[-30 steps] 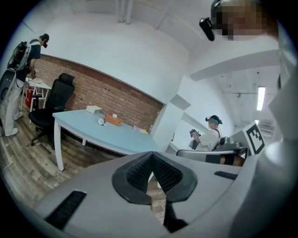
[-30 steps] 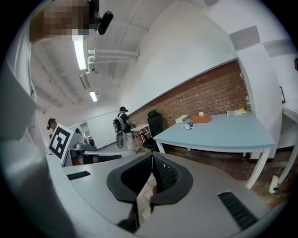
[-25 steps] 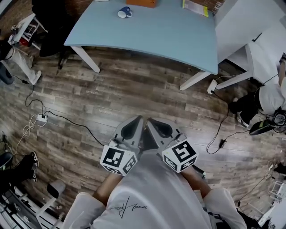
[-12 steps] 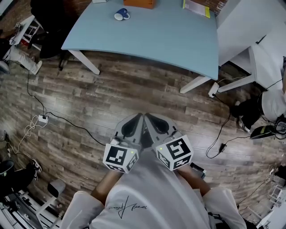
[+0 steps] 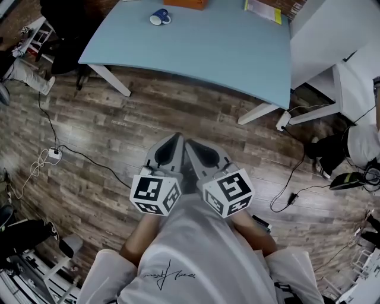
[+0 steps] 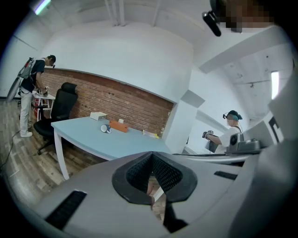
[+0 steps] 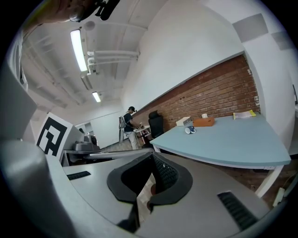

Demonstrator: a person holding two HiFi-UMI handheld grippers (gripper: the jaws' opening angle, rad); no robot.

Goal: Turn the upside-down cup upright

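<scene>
- Approach looks like the step in hand: the blue cup [image 5: 159, 16] rests on the light-blue table [image 5: 237, 53], well apart from both grippers.
- Left gripper [image 5: 176, 142] and right gripper [image 5: 193, 146] sit side by side over the wooden floor [image 5: 119, 124], jaws together, holding nothing.
- Next move calls for closing on the table and parting one gripper's jaws.

The desk [image 5: 225, 41] is showing up pale blue, with a blue-and-white cup [image 5: 158, 17] and an orange box [image 5: 185, 3] on it. The floor [image 5: 148, 119] is looking like grey-brown wood planks. The left hand-held gripper [image 5: 176, 139] and right hand-held gripper [image 5: 193, 145] are sporting grey shells, and the cube [image 5: 155, 196] on each is wearing black-and-white squares. The shirt [image 5: 196, 255] is looking white and the brick wall [image 6: 125, 104] red-brown.
</scene>
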